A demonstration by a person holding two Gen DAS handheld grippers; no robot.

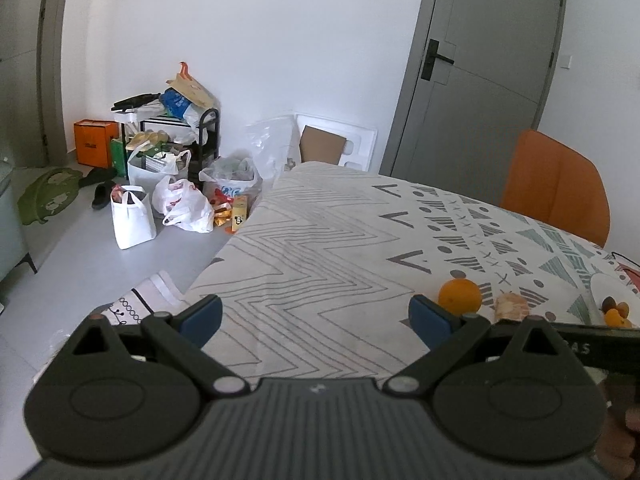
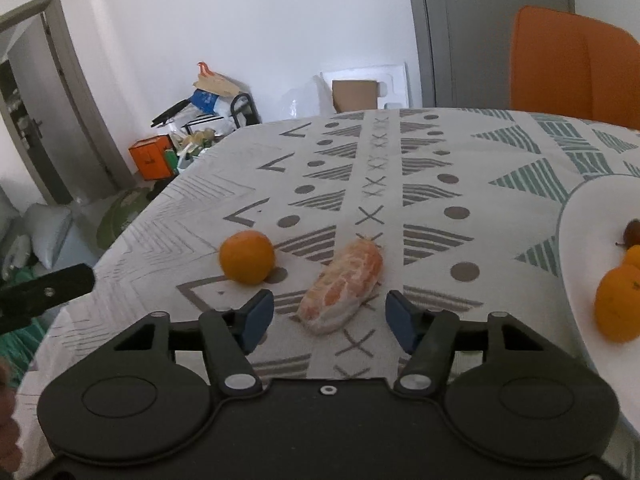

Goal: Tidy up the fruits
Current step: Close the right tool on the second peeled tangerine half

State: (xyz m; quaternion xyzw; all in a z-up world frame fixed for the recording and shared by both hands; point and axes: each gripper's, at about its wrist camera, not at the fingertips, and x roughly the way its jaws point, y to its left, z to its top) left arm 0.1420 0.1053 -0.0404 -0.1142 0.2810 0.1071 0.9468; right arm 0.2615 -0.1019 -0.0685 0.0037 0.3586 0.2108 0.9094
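While poised low over the patterned tablecloth (image 2: 460, 152), right gripper (image 2: 329, 320) with blue pads spread either side of a peeled orange (image 2: 344, 286); near end of the fruit between the pads, gaps visible on both sides, no contact, nothing grasped. Peeled orange lying on the cloth, tilted lengthwise away toward the upper right. Whole orange (image 2: 247, 256) just left of it, apart, resting on the cloth. White plate (image 2: 580, 240) at the right edge of the table, holding two more oranges (image 2: 618, 308) and a small brown fruit (image 2: 633, 232). Left gripper (image 1: 316, 318) released, pads wide apart over bare cloth near the table's left edge, nothing between them. From the left wrist view, whole orange (image 1: 460, 295) just beyond the right pad, peeled orange (image 1: 512, 306) next to it, plate (image 1: 604, 286) further right. Orange chair (image 2: 572, 64) behind the table's far side. Grey door (image 1: 488, 64) in the back wall. Bags (image 1: 160, 200) and a loaded rack (image 1: 180, 136) on the floor beyond the table.
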